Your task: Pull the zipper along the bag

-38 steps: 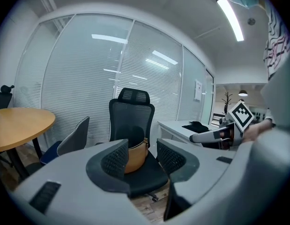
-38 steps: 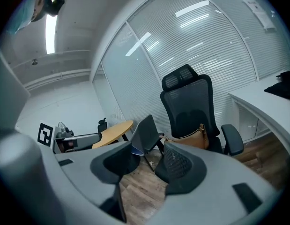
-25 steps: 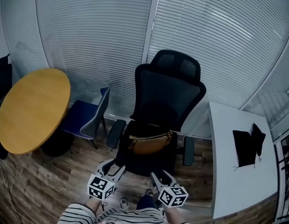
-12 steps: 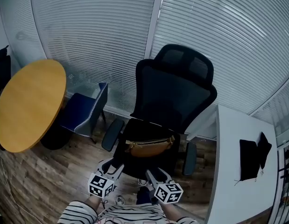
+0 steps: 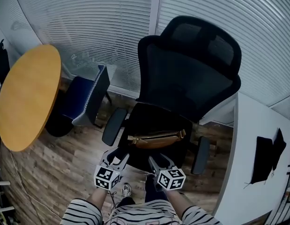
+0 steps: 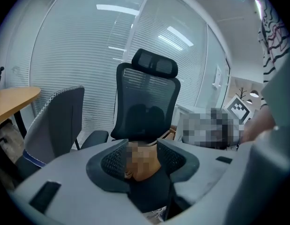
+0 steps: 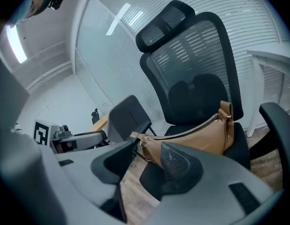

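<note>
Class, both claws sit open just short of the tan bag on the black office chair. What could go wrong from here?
1. The tan bag lies loose on the office chair; with neither the left claw nor the right claw holding it, a pull may drag the bag.
2. The right claw's jaws have just been closing slightly with nothing between them; the zipper is thin, so a grab may miss.
3. A push might swivel the chair.

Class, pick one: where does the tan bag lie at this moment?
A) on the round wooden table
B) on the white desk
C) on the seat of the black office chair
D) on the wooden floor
C: in the head view the tan bag lies across the seat of the black office chair.
</note>
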Demonstrator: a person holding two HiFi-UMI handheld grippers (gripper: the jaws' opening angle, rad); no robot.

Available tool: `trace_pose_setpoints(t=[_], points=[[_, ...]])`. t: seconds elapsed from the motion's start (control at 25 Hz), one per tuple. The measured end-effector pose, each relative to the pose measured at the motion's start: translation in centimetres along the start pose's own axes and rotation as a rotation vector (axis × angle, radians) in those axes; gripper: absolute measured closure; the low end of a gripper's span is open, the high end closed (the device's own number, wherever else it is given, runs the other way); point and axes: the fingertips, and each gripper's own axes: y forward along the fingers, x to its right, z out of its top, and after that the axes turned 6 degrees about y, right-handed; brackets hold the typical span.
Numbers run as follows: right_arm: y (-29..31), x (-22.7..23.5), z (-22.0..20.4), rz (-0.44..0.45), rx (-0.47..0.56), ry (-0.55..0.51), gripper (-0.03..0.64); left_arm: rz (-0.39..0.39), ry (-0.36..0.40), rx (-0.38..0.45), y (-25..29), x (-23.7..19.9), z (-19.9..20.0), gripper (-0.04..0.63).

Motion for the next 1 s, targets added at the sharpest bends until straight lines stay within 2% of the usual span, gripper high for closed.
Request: trace_pose_setpoints(t=[0.32,0.64,1.0], points=[[4.8,2.8,-0.8,0.031,-0.019,0.103,0.425,0.007,-0.030,-0.068,4.6,-1.7,-2.1,0.428],[7.9,4.5,-1.7,0.061,-0.019,0.250,0.443,0.004,-0.122,-0.085,7.8,-3.2,-2.8,0.428],[10.2,4.8,-2.3,0.175,0.023,0.565,0.451,-0.050,-0.195,-0.097,9.2,-3.4,-3.1,0.428]])
